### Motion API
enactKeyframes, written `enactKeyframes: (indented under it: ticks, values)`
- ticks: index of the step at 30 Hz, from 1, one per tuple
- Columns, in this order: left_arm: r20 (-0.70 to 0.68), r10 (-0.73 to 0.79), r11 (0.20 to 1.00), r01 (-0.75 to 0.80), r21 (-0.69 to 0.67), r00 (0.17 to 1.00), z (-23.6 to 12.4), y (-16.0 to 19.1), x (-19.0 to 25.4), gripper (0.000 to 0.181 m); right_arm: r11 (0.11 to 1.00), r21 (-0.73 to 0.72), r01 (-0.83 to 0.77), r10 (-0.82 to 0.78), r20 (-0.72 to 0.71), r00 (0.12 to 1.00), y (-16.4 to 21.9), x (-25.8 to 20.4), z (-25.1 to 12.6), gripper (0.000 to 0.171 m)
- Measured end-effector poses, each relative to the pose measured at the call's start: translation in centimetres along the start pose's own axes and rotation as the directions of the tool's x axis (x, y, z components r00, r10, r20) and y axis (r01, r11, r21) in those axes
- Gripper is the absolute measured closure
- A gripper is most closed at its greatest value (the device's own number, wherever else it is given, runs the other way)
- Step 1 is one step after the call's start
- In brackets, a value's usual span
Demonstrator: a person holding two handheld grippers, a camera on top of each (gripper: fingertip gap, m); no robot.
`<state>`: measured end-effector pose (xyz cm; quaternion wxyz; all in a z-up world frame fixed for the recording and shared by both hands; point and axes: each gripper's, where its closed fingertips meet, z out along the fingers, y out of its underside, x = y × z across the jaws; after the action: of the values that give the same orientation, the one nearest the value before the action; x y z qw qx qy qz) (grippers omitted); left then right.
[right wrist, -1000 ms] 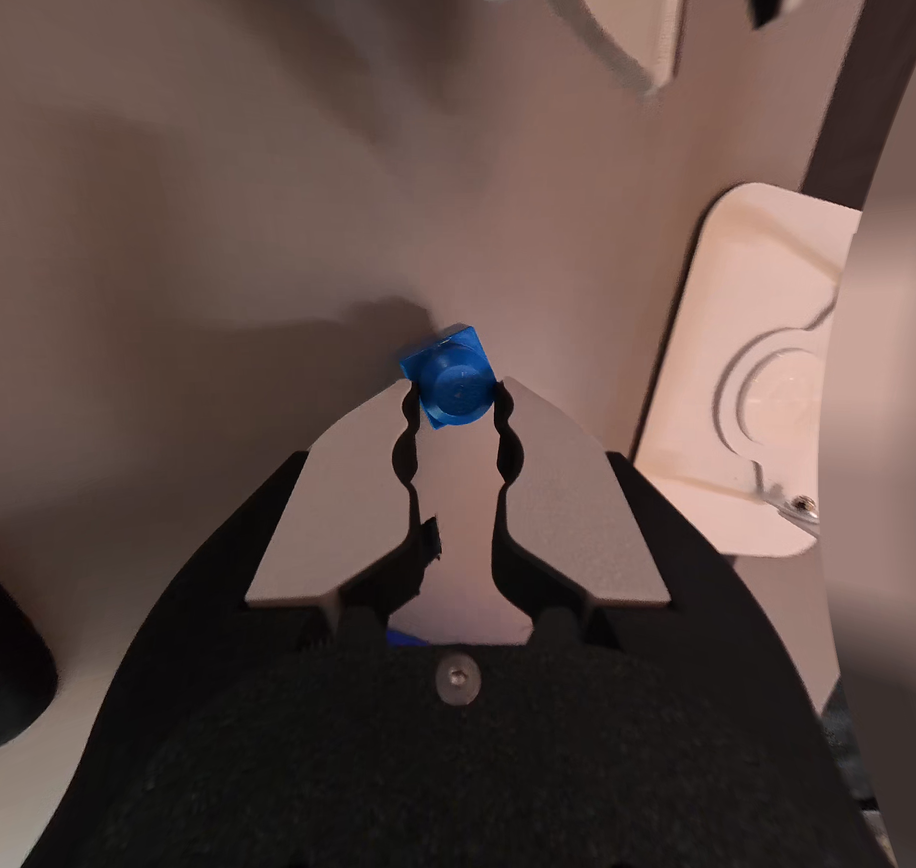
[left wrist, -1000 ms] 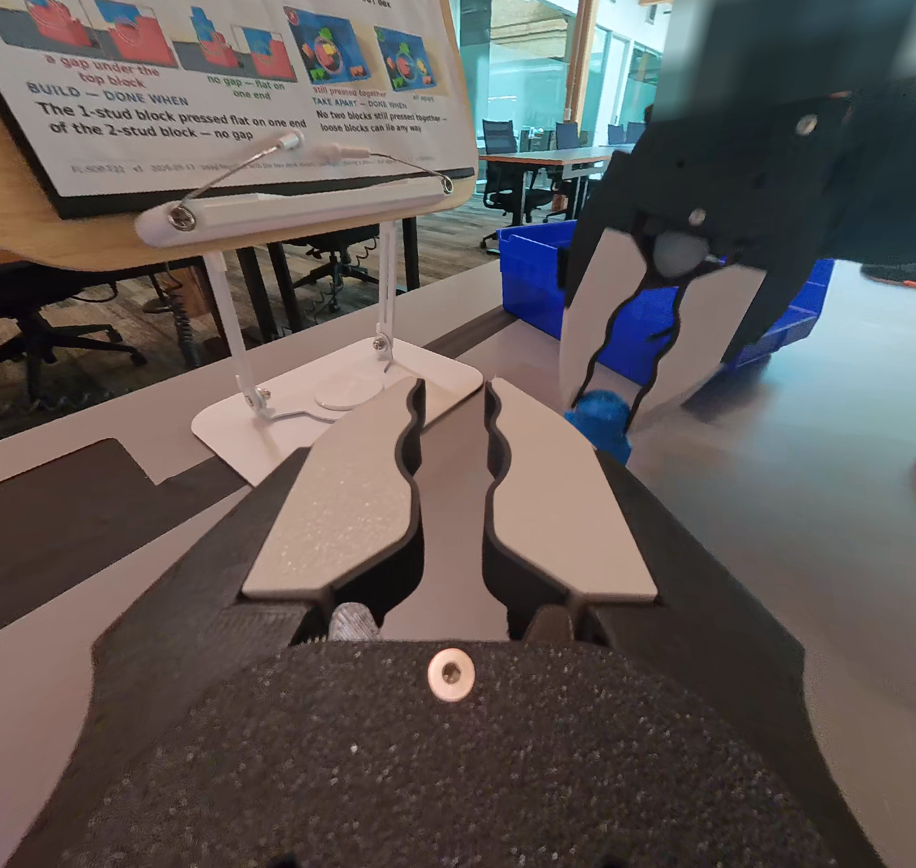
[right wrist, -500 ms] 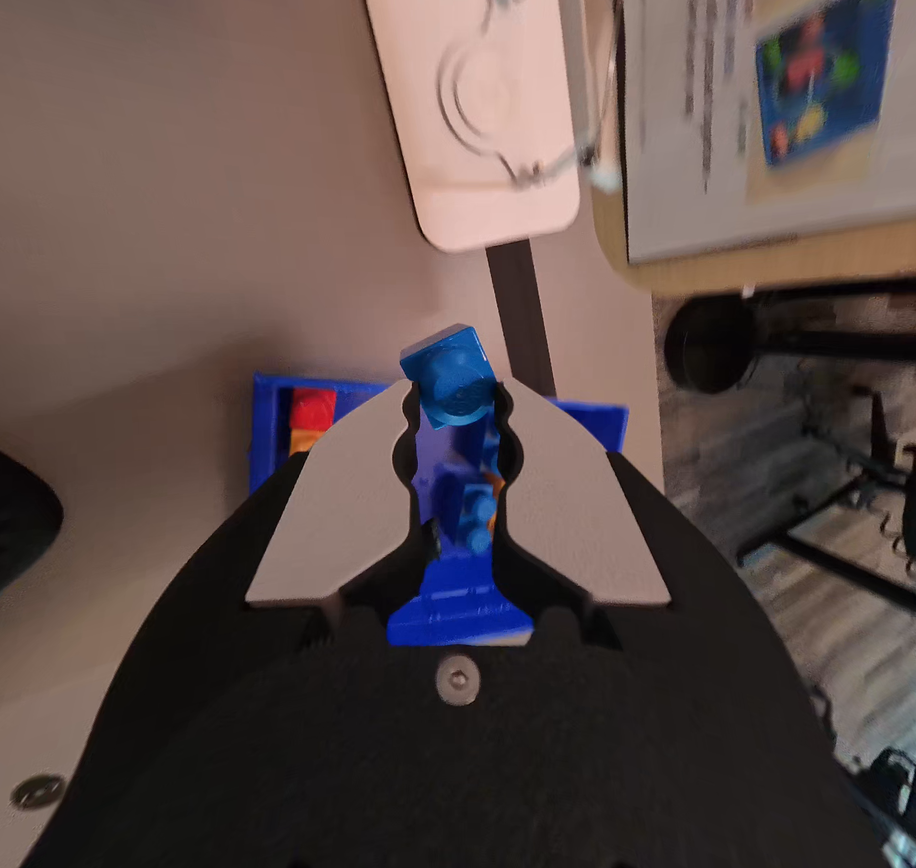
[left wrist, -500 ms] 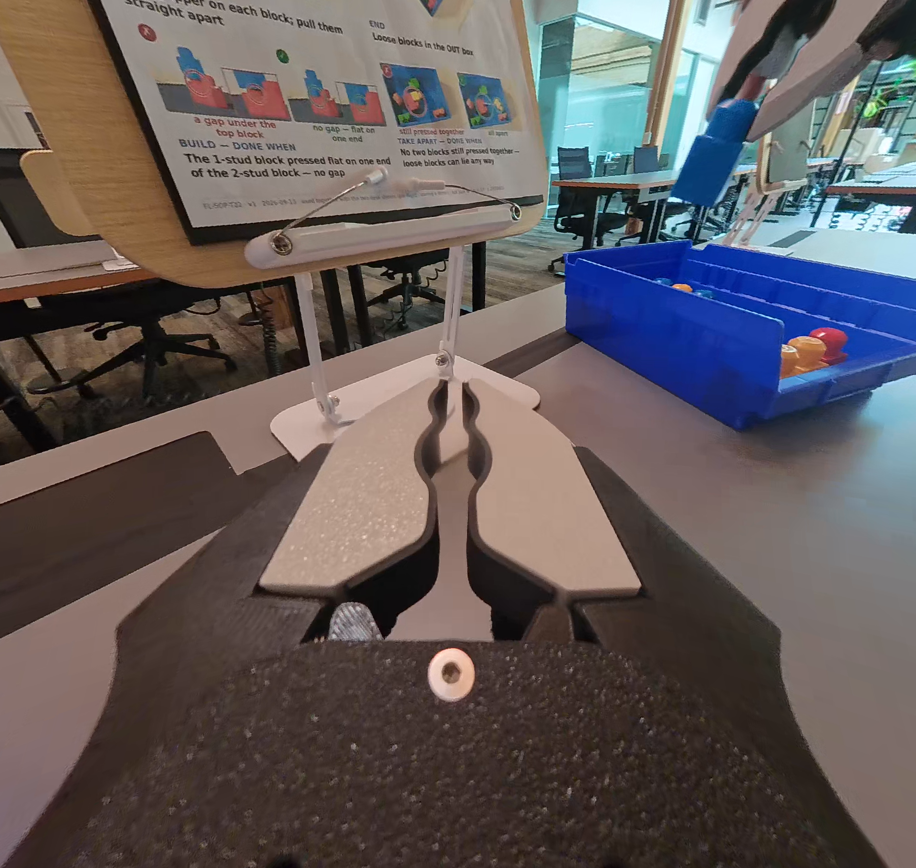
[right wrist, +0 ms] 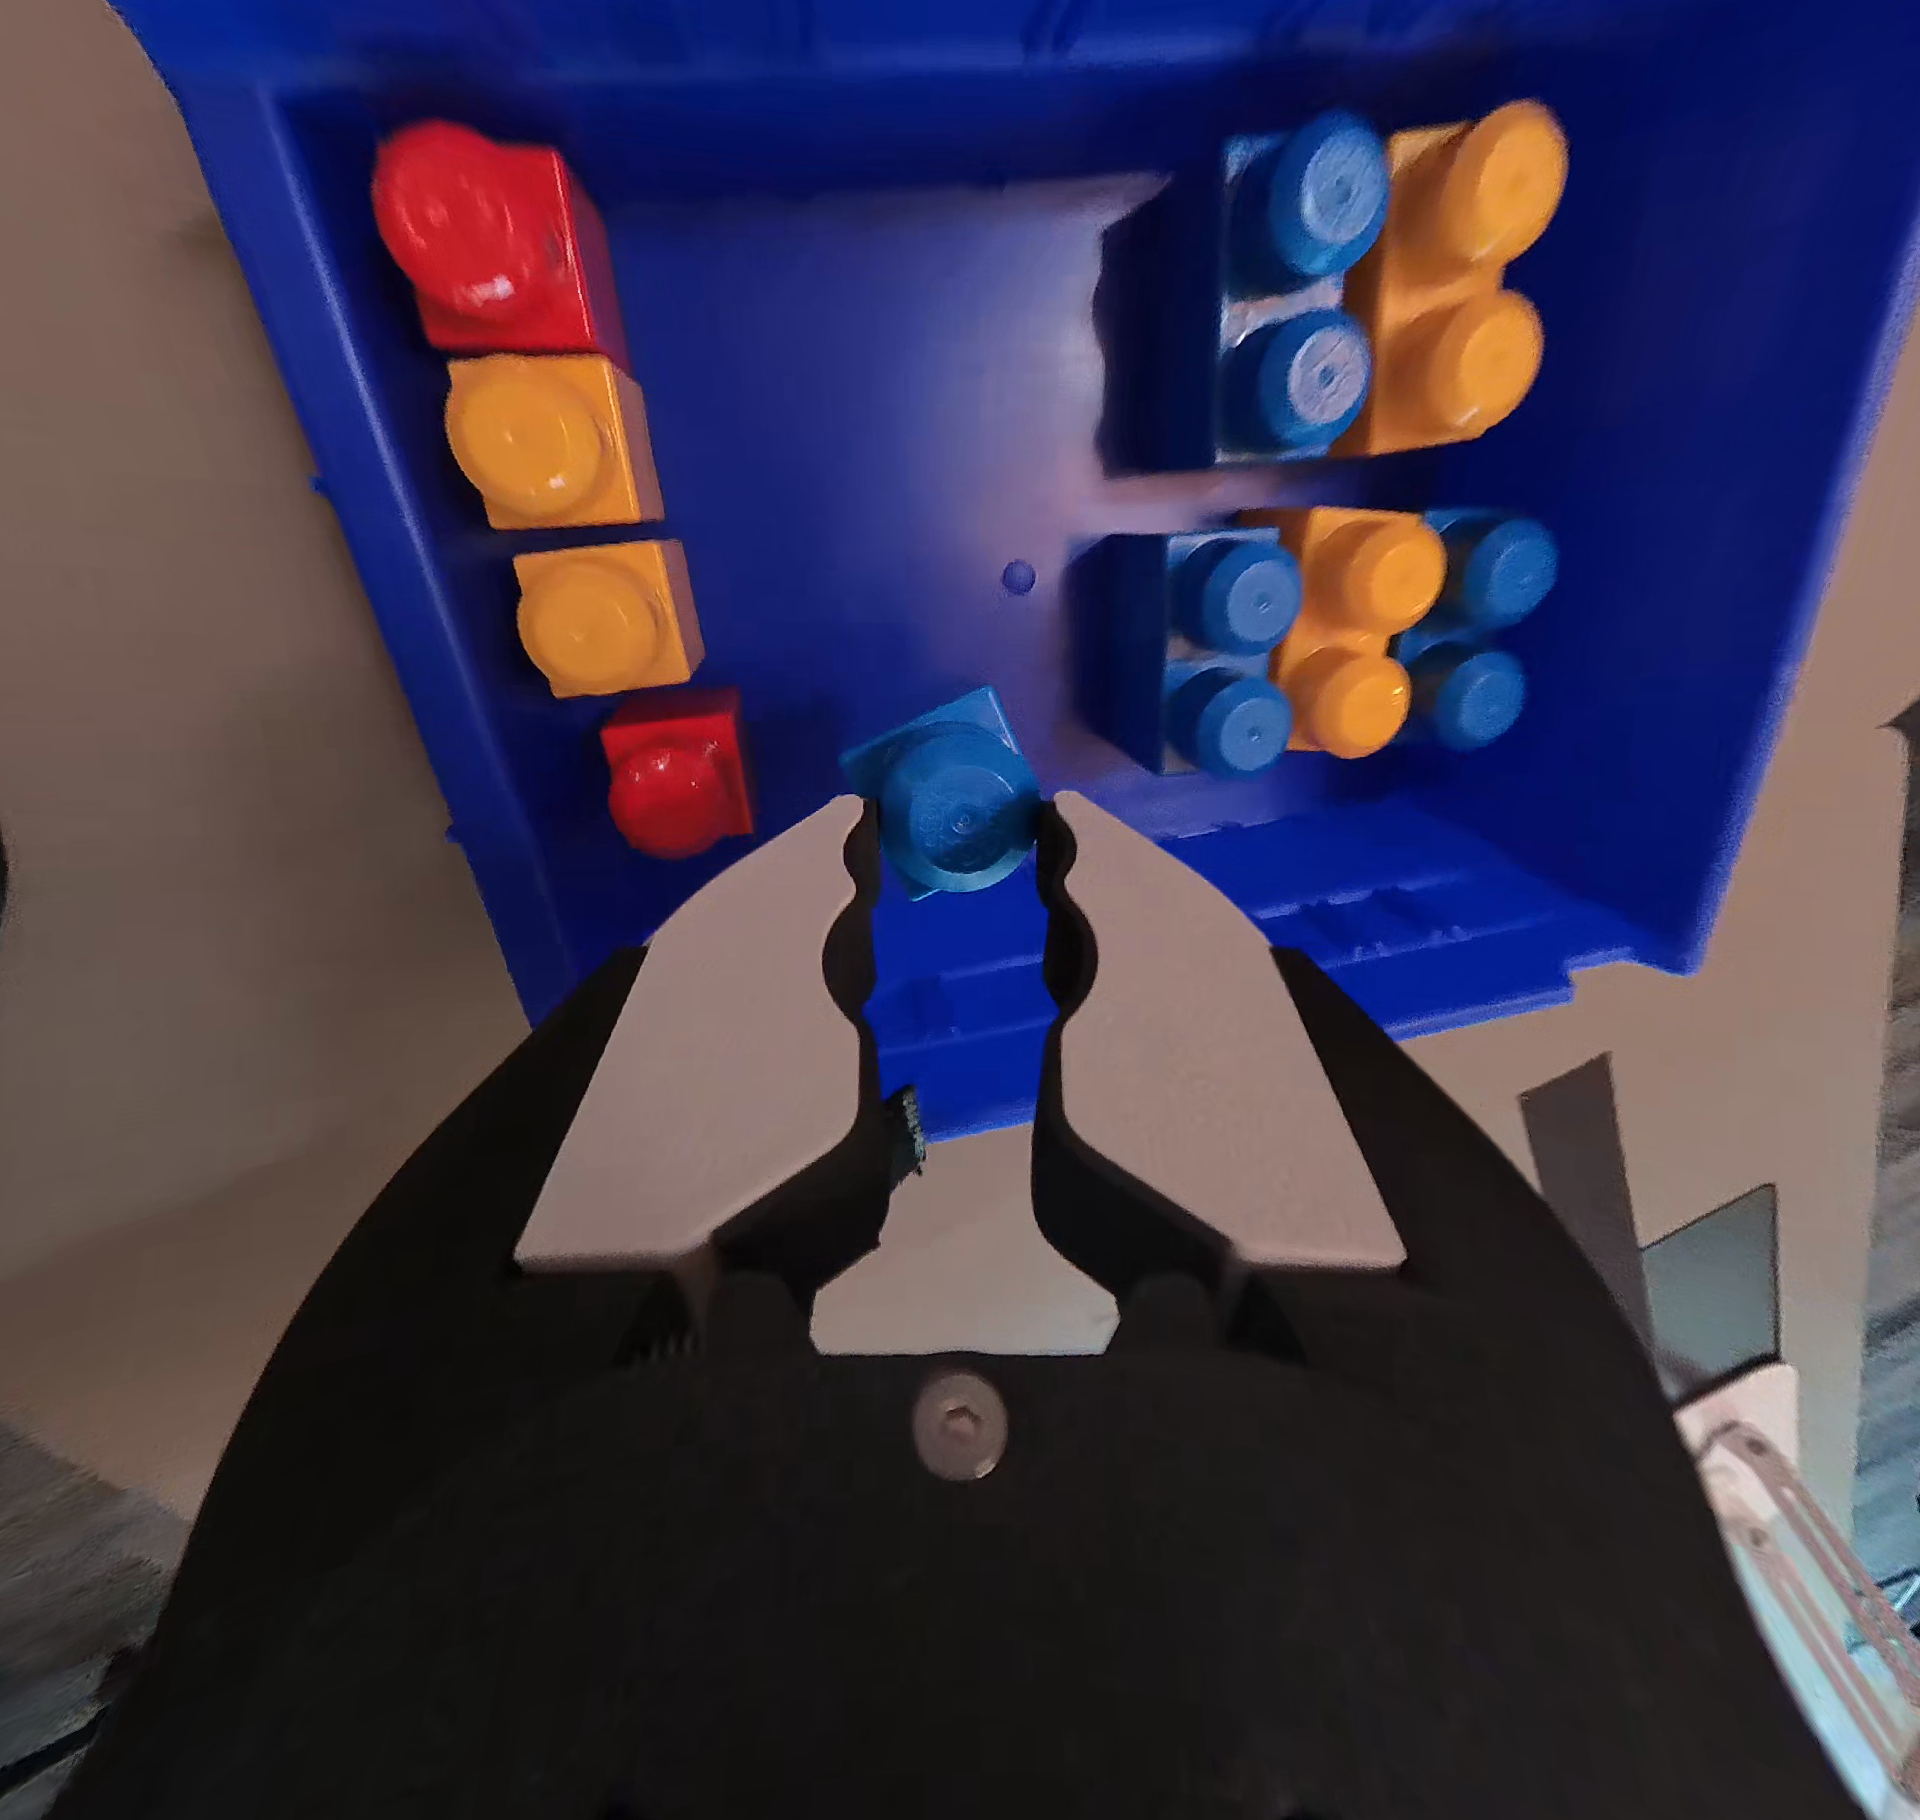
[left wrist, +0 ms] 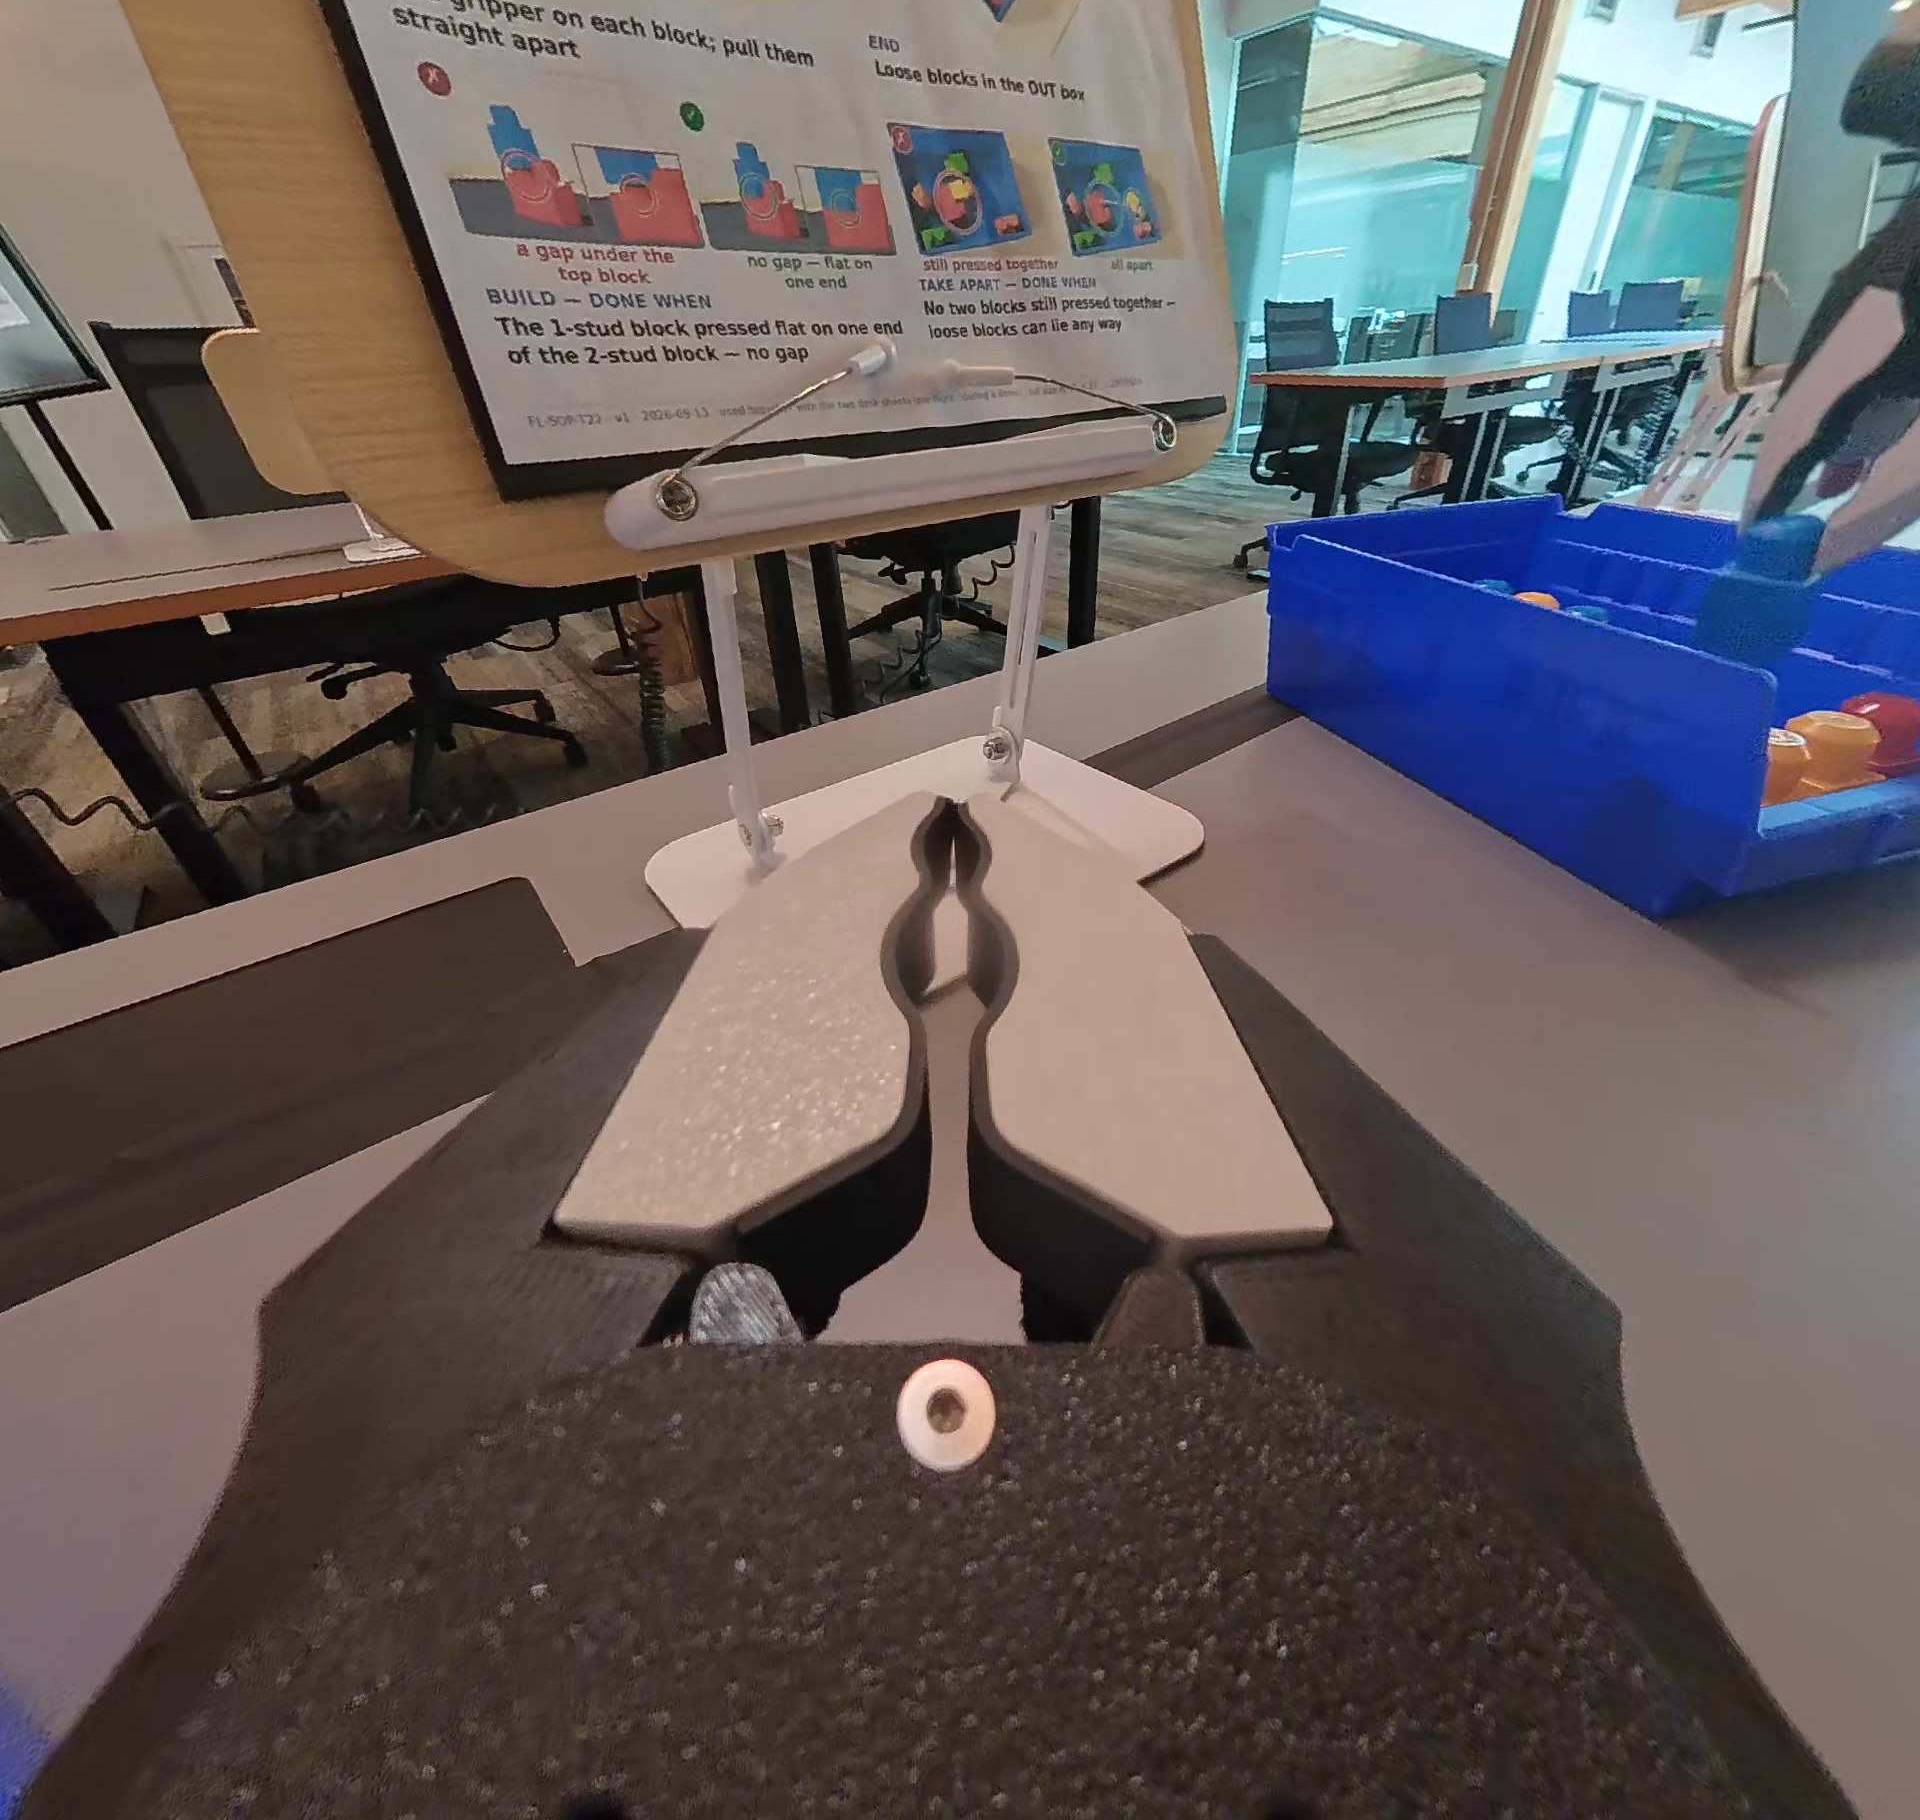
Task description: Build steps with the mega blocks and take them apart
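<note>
My right gripper (right wrist: pixel 954 814) is shut on a blue one-stud block (right wrist: pixel 951 799) and holds it above the blue bin (right wrist: pixel 831 35), looking straight down into it. The bin holds red and orange one-stud blocks (right wrist: pixel 551 440) along its left side and blue and orange two-stud blocks (right wrist: pixel 1382 284) on its right. In the left wrist view the right gripper (left wrist: pixel 1813 544) hangs over the bin (left wrist: pixel 1507 700) with the blue block (left wrist: pixel 1761 591) in it. My left gripper (left wrist: pixel 951 820) is shut and empty, low over the grey table.
An instruction board on a white stand (left wrist: pixel 925 804) stands just beyond my left gripper's tips. A dark strip (left wrist: pixel 260 1032) crosses the grey table (left wrist: pixel 1558 1095) on the left. Office desks and chairs lie beyond the table edge. The left gripper's tips are roughly 45 cm from the right gripper's.
My right gripper lifted the blue block off the table and carried it right, over the blue bin. My left gripper closed fully and drew back a little.
</note>
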<state>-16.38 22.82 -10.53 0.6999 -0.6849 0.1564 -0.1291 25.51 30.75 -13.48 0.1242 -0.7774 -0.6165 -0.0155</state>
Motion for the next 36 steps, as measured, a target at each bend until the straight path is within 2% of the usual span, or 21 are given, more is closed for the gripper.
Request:
enactKeyframes:
  ticks: [9, 26, 36]
  values:
    - [0.047, 0.006, 1.000, -0.006, -0.006, 0.999, -0.1, 0.1, -0.8, 0.181, 0.996, -0.091, -0.014, 0.018, 0.052, 0.998, 2.6, -1.4, 3.5, 0.142]
    - [0.062, 0.007, 1.000, -0.006, -0.018, 0.998, -0.1, 0.4, -1.0, 0.181, 0.954, -0.299, 0.021, 0.006, 0.089, 0.996, 4.8, -6.0, 3.8, 0.142]
    - [0.038, 0.006, 0.999, -0.005, -0.032, 0.999, 0.0, 0.7, -0.7, 0.177, 0.933, -0.357, 0.040, 0.001, 0.113, 0.994, 5.3, -6.7, 3.6, 0.141]
